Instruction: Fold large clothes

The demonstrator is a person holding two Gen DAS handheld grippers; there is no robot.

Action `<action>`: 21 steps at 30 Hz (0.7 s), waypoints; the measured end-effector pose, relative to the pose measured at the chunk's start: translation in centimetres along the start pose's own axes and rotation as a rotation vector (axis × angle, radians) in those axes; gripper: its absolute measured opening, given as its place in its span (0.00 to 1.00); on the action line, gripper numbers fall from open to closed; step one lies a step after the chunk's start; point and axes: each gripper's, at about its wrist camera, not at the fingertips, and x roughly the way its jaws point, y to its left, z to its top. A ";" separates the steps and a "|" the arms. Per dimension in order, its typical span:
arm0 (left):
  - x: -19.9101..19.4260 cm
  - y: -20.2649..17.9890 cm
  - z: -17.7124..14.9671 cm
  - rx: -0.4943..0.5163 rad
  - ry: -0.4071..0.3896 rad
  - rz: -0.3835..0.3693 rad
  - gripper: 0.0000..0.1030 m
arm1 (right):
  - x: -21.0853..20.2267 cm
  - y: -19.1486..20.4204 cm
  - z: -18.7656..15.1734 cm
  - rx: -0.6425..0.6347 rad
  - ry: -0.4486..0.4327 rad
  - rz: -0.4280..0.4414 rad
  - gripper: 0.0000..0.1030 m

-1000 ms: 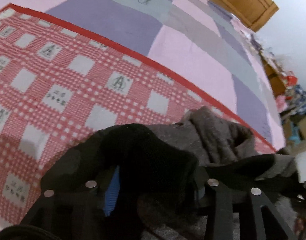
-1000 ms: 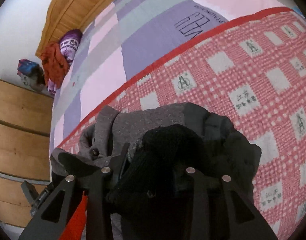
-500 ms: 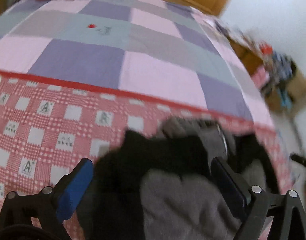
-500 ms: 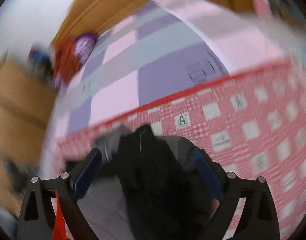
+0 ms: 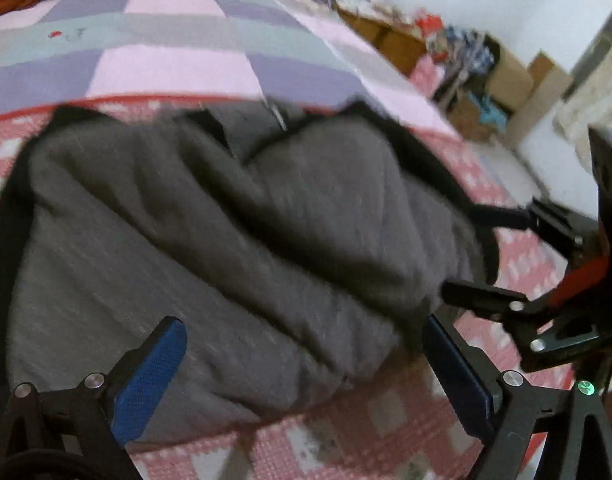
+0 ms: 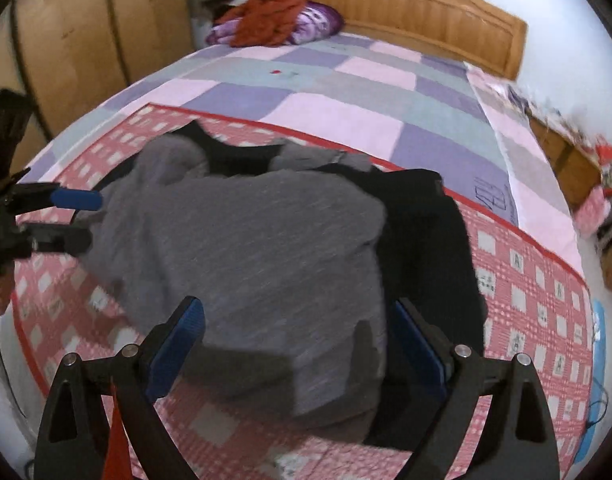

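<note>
Grey garment (image 6: 258,248) with black trim is lying in a loose folded heap on the red checked blanket (image 6: 537,280), which covers the near part of the bed (image 6: 345,92). Going left to right in the right wrist view: wooden wardrobe (image 6: 86,32) on the far left, then the left gripper (image 6: 80,218) at the garment's left edge, jaws apart with nothing clamped between them. Both sets of jaws have just been opening, btw. Middle of the shot is the garment itself, grey side up, black lining showing along its far and right edges. The right gripper (image 6: 298,344) hangs over the near edge, blue pads spread wide, cloth below them but not pinched. Further back there's a pile of orange and purple clothes (image 6: 278,20) against the wooden headboard (image 6: 425,12). Far right is cluttered, too blurry to make out.
</note>
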 end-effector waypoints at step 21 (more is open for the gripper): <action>8.9 5.8 7.3 -0.005 -0.097 0.212 1.00 | 8.3 -6.1 11.2 -0.150 0.016 0.053 0.95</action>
